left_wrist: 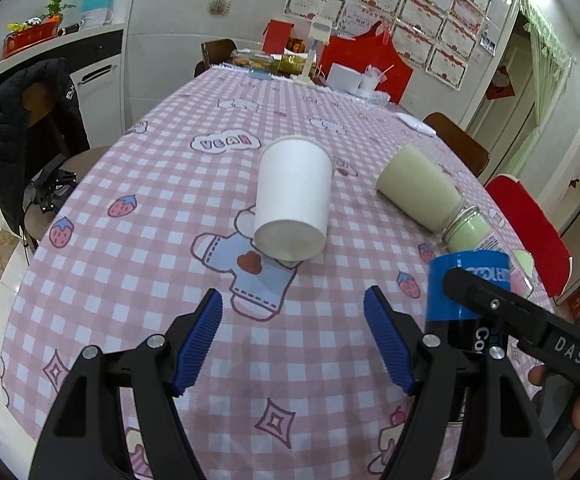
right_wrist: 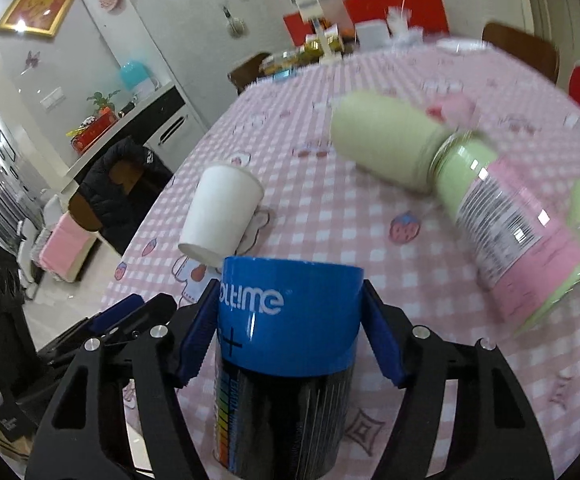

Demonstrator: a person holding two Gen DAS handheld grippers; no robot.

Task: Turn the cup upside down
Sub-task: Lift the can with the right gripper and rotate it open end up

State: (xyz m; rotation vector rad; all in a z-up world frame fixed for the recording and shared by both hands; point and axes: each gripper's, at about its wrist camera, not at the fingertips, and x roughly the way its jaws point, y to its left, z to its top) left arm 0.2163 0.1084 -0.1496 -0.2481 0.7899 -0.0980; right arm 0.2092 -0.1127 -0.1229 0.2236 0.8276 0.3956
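Clamped in the right tongs (right_wrist: 291, 284): a blue cup (right_wrist: 290, 320), blue band at the far end, black body toward the handle, gripped across its sides, pads pressing at nine and three o'clock. Looks glossy and rigid, plastic or coated metal by the sheen, so likely slippery under ribbed pads; probably light if empty, though contents cannot be told, nor which end is open. Best held firmly at mid-height, as now, so a wrist roll turns it without sliding out. From the left camera, shows at four o'clock, just off the cloth.

Left tongs (left_wrist: 293, 292) spread wide, holding nothing, hovering low over the table. Straight ahead at twelve o'clock, a white paper cup (left_wrist: 291, 200) on its side, base facing the camera, rim pointing away. Thin and light for certain; apt to crush under a hard squeeze and to roll if nudged. At two o'clock, a pale green bottle (left_wrist: 421, 192) with a cream cap, also lying down, near the blue cup but apart from the paper one.

Underneath, a pink checked tablecloth (left_wrist: 170, 184) with strawberries and cartoon bears: soft, possibly wrinkling, fair grip for setting down a rim. Around: a dark jacket (left_wrist: 30, 120) over a chair at nine o'clock, certificates (left_wrist: 409, 0) on the wall at one o'clock, clutter at the far end.
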